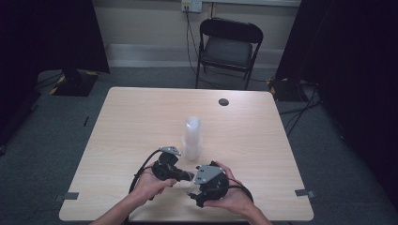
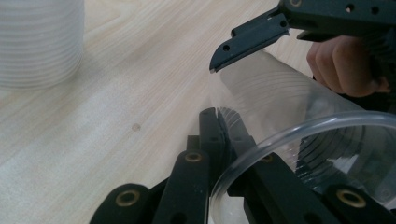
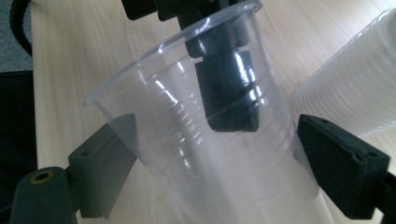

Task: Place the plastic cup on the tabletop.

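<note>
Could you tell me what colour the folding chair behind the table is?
Black chair, clearest in the high view.

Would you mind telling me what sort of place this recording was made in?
Probably a lab or studio set up for recording: a bare wooden table on grey carpet, dark curtains at both sides, a folding chair against the wall, and cables running to a wall socket.

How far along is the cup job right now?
Done: one clear cup is off the stack of cups standing mid-table. In hand: the left claw pinches that cup's rim, one jaw inside, while the right claw straddles its body, jaws at its sides; whether they press it I cannot tell. Left: the cup has not been set down on the table yet.
</note>
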Demonstrator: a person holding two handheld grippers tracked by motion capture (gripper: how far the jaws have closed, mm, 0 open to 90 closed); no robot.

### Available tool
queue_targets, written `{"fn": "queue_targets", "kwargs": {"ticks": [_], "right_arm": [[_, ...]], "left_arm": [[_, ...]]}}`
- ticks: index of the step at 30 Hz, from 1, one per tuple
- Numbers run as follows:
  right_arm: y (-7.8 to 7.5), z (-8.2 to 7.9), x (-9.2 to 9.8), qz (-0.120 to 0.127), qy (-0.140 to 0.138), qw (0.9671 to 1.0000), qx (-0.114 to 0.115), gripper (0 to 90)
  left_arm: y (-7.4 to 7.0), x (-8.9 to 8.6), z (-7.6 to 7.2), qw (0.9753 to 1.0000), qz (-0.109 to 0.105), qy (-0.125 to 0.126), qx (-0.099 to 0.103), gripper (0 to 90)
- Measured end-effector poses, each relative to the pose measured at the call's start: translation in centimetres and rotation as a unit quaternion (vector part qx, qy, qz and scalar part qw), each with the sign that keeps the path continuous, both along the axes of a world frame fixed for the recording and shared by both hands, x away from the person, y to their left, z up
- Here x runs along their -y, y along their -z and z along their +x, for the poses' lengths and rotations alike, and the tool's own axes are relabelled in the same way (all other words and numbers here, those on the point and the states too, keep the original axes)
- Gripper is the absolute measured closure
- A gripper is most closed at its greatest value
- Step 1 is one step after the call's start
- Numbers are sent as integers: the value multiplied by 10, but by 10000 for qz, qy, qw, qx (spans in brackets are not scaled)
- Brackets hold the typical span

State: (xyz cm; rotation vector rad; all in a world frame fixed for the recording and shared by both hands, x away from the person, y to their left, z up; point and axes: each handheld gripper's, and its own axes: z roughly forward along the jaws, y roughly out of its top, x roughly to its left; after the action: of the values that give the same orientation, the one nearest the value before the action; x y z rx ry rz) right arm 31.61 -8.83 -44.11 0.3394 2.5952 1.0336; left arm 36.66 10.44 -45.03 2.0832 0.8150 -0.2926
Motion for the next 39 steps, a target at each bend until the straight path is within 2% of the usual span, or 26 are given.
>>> {"fn": "queue_targets", "kwargs": {"ticks": [2,6,7,9,12,20,24,26,27,29,35,39], "right_arm": [[1,-1,-3,-49,-19,9999,92,146],[1,-5,-8,-107,-141,9997,165,167],[0,-6,-8,-9,-133,9998,175,195],[-1,-6,-7,36,-133,9997,206,203],[-6,-8,-6,284,-85,9993,217,240],[-8,-7,-7,400,-65,9990,197,261],[-10,-8,-7,427,-37,9988,234,267],[-10,-8,-7,419,-46,9988,234,278],[-11,-7,-6,439,-39,9988,207,286],[-12,-6,-5,493,-57,9985,217,294],[-13,-2,-4,573,-67,9982,145,299],[-13,1,-3,651,-33,9978,85,300]], "left_arm": [[1,3,0,9999,-54,14,-102,892],[1,8,-2,9999,-22,108,-89,888],[2,8,-1,10000,37,45,-49,888],[3,8,-1,10000,64,38,-27,888],[3,8,-2,10000,75,22,0,887],[3,10,-2,9999,127,29,5,881],[2,11,-3,9997,198,63,83,875],[1,11,-3,9996,257,2,141,874],[1,10,-2,9998,140,28,140,874],[0,9,-2,9998,65,13,181,876],[-1,8,-1,9997,75,16,232,871],[-1,7,1,9997,-6,-32,226,851]]}}
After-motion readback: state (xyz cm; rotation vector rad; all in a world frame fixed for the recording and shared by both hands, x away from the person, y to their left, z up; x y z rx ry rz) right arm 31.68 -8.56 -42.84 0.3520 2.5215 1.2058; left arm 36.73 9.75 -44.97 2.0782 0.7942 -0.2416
